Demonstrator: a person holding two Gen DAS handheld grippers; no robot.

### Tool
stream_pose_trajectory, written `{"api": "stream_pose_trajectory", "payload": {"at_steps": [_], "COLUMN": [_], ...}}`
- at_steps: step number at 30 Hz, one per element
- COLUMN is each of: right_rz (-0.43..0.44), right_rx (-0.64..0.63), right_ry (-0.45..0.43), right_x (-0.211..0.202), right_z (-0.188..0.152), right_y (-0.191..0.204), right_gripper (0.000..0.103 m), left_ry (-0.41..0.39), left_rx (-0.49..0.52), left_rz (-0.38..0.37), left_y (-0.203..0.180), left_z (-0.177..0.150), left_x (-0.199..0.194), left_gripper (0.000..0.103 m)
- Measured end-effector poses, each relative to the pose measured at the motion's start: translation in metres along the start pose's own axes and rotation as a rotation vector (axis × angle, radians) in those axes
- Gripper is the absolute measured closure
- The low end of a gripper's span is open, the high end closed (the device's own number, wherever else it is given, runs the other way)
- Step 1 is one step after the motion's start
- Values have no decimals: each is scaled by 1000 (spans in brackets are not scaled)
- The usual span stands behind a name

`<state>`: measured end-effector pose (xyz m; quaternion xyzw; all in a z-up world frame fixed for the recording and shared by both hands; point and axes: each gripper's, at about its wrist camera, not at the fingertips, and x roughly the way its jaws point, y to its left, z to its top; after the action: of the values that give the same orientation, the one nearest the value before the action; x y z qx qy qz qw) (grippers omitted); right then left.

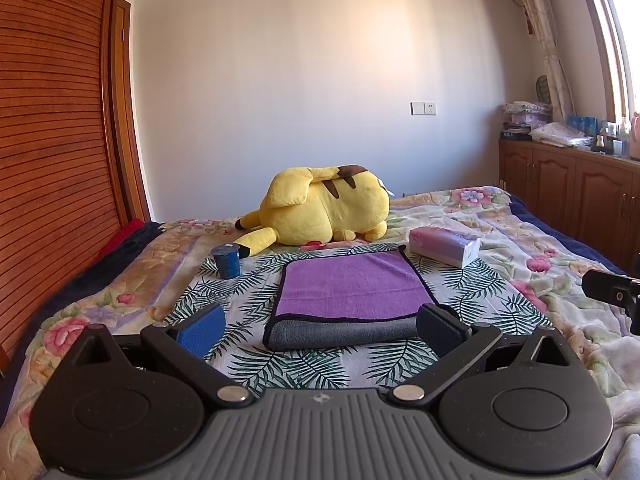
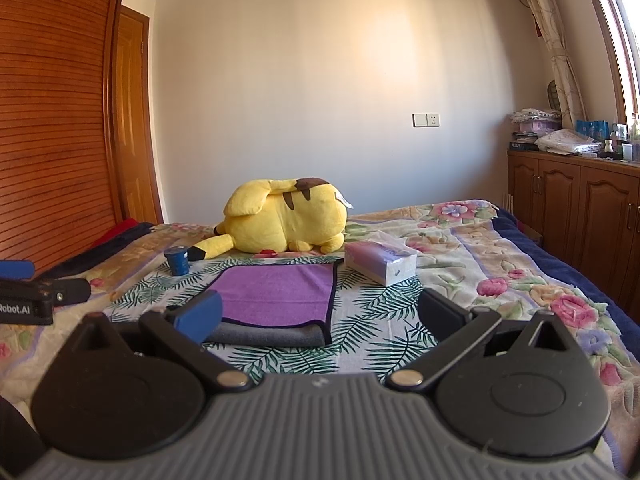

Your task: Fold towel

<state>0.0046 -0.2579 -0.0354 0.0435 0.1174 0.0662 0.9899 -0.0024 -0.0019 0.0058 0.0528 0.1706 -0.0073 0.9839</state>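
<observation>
Jaws, left gripper: spread wide and empty, hovering low over the near edge of the towel with one blue pad on either side of it, not touching.
Jaws, right gripper: also spread wide and empty, aimed just past the towel's right corner; its left finger sits over the towel's near-left part in that view.
Towel: lies flat on the leaf-print cloth in the middle of the bed, purple face up with a grey layer showing beneath along the near edge, so it looks already doubled once.
Handling, as a judgement: light, soft and limp; thick pile should give the pads good friction, but it will droop and drag if lifted by a single point.
Where to take hold: the two near corners, one per gripper, pinching both layers together at the dark hem so the fold does not slip apart.
Risk, as a judgement: catching the leaf-print cloth together with the towel, since the two lie pressed together.
Blue cup: stands beside the towel's far-left corner, apart from it.
Tissue pack: lies just off the far-right corner; contact cannot be told.
Yellow plush toy: lies behind the towel, further up the bed.
</observation>
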Motion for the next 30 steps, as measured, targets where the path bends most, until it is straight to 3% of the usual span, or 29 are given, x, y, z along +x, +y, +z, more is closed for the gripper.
{"api": "stream_pose_trajectory", "payload": {"at_steps": [30], "right_rz": [1], "right_rx": [-11], "right_ry": [23], "right_x": [7], "right_z": [-6], "right_y": [4], "right_gripper": [0], "left_ry": [33], "left_rx": [-1], "left_rz": [-21], "left_y": [-1], "left_z": [-10], "left_x": [10], "left_gripper": [16]}}
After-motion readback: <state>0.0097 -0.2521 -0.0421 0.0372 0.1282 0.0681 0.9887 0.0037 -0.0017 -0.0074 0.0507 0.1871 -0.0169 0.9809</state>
